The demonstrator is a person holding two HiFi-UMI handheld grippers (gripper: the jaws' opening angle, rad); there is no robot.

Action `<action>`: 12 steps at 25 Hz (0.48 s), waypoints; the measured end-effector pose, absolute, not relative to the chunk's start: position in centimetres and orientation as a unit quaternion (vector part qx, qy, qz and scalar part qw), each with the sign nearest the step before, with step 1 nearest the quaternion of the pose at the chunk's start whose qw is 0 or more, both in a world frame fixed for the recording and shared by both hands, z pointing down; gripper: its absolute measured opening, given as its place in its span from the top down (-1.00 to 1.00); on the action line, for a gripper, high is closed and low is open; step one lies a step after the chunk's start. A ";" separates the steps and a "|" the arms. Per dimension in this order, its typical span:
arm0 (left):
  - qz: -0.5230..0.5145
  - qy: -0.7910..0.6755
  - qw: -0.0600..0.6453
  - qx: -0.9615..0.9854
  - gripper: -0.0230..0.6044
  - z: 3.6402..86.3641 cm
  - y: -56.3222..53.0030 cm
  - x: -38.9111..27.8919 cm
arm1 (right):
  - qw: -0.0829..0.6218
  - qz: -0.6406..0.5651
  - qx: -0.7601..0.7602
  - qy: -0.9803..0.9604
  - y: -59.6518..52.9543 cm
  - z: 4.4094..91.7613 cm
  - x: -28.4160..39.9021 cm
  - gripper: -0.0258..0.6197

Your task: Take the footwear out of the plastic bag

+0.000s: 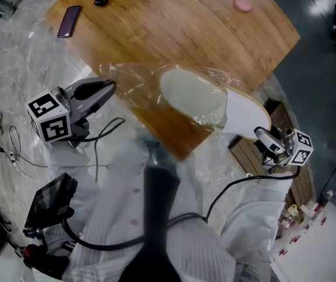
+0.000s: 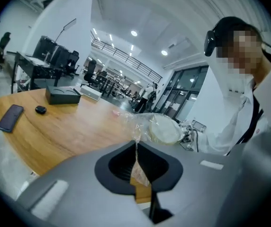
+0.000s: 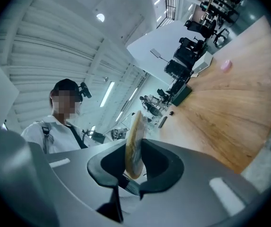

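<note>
A white flat slipper (image 1: 215, 104) hangs in the air over the near edge of the wooden table (image 1: 174, 28). Its toe half is inside a clear plastic bag (image 1: 134, 81), and the heel end sticks out to the right. My left gripper (image 1: 110, 88) is shut on the bag's left edge; in the left gripper view the thin film (image 2: 136, 148) runs between the jaws to the slipper (image 2: 164, 129). My right gripper (image 1: 263, 135) is shut on the slipper's heel. In the right gripper view the sole (image 3: 134, 141) stands edge-on between the pads.
On the table lie a dark phone (image 1: 69, 21), a small black object (image 1: 101, 1) and a pink object (image 1: 242, 4). A black box (image 2: 63, 95) sits at the far side. Cables trail over the pale floor (image 1: 15, 151) at the left.
</note>
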State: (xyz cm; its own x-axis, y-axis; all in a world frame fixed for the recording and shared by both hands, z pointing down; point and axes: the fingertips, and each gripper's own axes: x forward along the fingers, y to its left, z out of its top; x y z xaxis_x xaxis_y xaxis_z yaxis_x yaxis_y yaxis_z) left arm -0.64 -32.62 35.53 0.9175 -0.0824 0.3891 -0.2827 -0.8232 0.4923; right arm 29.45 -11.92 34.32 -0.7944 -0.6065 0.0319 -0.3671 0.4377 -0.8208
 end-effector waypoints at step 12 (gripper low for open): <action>0.181 -0.359 0.218 0.889 0.89 37.6 -38.3 -3.0 | 0.027 -0.354 -0.583 0.731 -12.4 35.1 32.2 0.65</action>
State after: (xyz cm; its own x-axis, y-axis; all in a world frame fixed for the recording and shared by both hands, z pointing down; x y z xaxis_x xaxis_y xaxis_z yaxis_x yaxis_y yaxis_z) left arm -3.01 -38.27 37.60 0.6767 -0.5592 0.4789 -0.7173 -0.6472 0.2579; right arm 32.19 -12.35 35.14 -0.3183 -0.8717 0.3725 -0.8328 0.0694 -0.5492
